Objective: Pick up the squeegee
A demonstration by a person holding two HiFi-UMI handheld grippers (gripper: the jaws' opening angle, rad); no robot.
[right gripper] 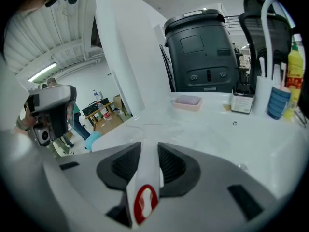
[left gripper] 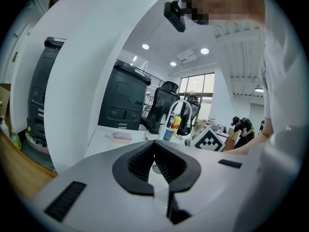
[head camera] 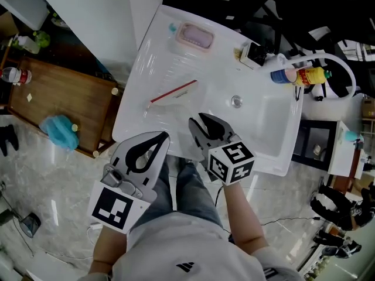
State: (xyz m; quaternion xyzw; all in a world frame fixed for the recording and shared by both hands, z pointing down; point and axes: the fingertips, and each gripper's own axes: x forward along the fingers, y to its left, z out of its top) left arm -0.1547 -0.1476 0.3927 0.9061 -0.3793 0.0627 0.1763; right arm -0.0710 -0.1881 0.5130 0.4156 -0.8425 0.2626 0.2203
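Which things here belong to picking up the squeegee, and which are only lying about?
For the job:
- squeegee
- right claw, gripping it

Lying about:
- soap dish
- bottles
- left claw, shut and empty

Soap dish [head camera: 195,37] behind squeegee [head camera: 174,91]; sink [head camera: 266,124] to R.

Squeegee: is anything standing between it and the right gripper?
Nothing visible does. The white handle of the squeegee sits between the jaws of the right gripper, with the pads against it.
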